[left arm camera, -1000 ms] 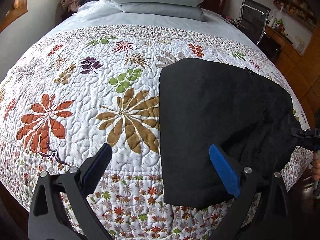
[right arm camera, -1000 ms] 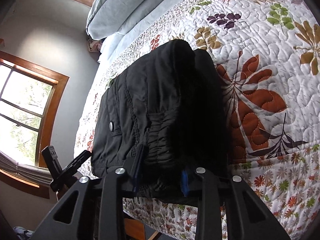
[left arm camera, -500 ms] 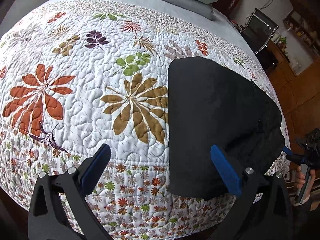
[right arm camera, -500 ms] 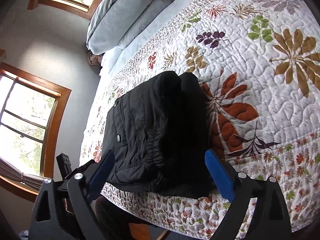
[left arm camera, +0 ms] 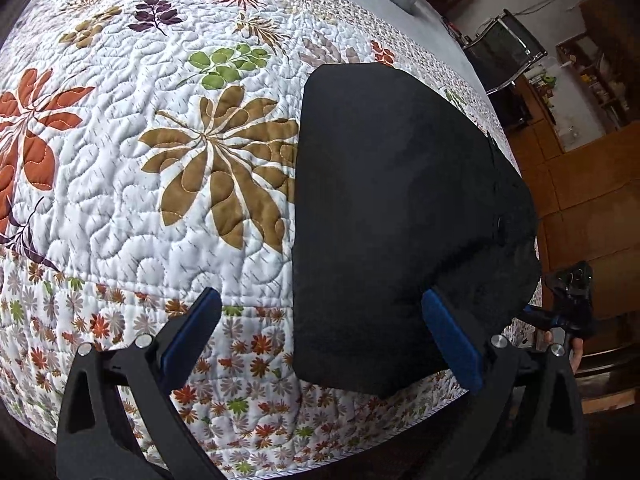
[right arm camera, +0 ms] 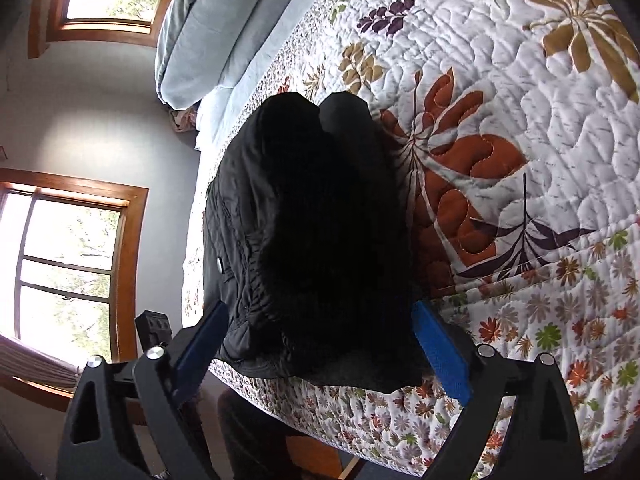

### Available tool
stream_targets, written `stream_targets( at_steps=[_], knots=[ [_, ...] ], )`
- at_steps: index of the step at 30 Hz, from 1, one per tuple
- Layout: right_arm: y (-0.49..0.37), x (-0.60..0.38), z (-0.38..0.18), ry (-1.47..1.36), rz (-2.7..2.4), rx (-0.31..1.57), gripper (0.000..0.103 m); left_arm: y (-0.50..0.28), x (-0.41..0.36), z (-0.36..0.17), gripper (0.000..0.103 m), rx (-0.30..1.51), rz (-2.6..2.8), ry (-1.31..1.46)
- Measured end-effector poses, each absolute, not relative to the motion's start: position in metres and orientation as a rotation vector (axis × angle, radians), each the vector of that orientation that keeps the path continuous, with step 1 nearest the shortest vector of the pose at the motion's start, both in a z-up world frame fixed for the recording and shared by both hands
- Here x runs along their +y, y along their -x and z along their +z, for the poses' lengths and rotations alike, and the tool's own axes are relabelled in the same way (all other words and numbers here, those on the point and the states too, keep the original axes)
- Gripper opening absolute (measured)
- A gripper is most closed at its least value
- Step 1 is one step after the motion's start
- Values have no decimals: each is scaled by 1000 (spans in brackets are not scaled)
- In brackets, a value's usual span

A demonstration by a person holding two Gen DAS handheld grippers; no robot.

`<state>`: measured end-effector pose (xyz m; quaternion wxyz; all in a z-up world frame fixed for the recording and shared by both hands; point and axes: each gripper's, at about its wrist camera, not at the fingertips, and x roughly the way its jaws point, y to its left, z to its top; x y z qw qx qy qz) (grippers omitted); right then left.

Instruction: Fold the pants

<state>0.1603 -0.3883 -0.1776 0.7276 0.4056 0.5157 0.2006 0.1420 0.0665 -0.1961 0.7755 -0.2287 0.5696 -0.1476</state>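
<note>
The black pants (left arm camera: 400, 208) lie folded into a compact bundle on the flowered quilt (left arm camera: 160, 160), at the bed's near corner. In the right wrist view the pants (right arm camera: 304, 240) show their elastic waistband and a snap button toward me. My left gripper (left arm camera: 320, 340) is open and empty, held above the quilt's edge just left of the bundle. My right gripper (right arm camera: 320, 340) is open and empty, its jaws spread on either side of the bundle's near end, apart from the cloth. The right gripper also shows at the far right of the left wrist view (left arm camera: 568, 300).
Grey pillows (right arm camera: 208, 28) lie at the head of the bed. Wood-framed windows (right arm camera: 68, 248) line the wall beyond the bed. A black chair (left arm camera: 504, 56) and wooden shelves (left arm camera: 592, 84) stand past the bed's far side, over a wooden floor.
My right gripper opened and let go of the pants' waistband, then drew back. My left gripper, open throughout, rose and pulled back toward the bed's edge. The pants stay folded.
</note>
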Motion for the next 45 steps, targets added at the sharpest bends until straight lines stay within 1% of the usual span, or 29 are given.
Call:
stream_targets(
  at_steps=[6,13,21,27,32,34,36,37,39,40,41,42,45],
  knots=[
    [-162,-383,-183,-894,449,1148,94,-153,54,-208,100,1266,-361,532],
    [-164,-380,-188,-903,453,1155,96,-164,17,-223,100,1321,-437,536],
    [-170,-379,-193,-908,462,1168,98,-165,-3,-216,101,1319,-396,482],
    [-179,-368,-207,-897,454,1209,100,-168,-5,-218,101,1306,-418,501],
    [-184,-360,-207,-873,475,1187,100,-160,-4,-216,100,1295,-401,462],
    [-184,-356,-205,-833,471,1181,94,-160,-10,-213,100,1290,-387,446],
    [-184,-352,-203,-815,470,1168,82,-160,-14,-212,100,1282,-376,435],
    [-184,-353,-202,-819,474,1164,79,-160,-16,-210,100,1276,-371,428],
    [-183,-352,-200,-806,483,1151,62,-160,-21,-206,100,1262,-361,403],
    [-182,-353,-198,-793,488,1141,58,-162,-26,-203,100,1255,-357,390],
    [-181,-351,-194,-776,495,1126,51,-162,-29,-201,100,1248,-352,376],
    [-178,-349,-191,-761,499,1114,48,-164,-31,-199,100,1241,-347,365],
    [-182,-343,-186,-733,505,1096,44,-168,-35,-195,99,1219,-334,340]
  ],
)
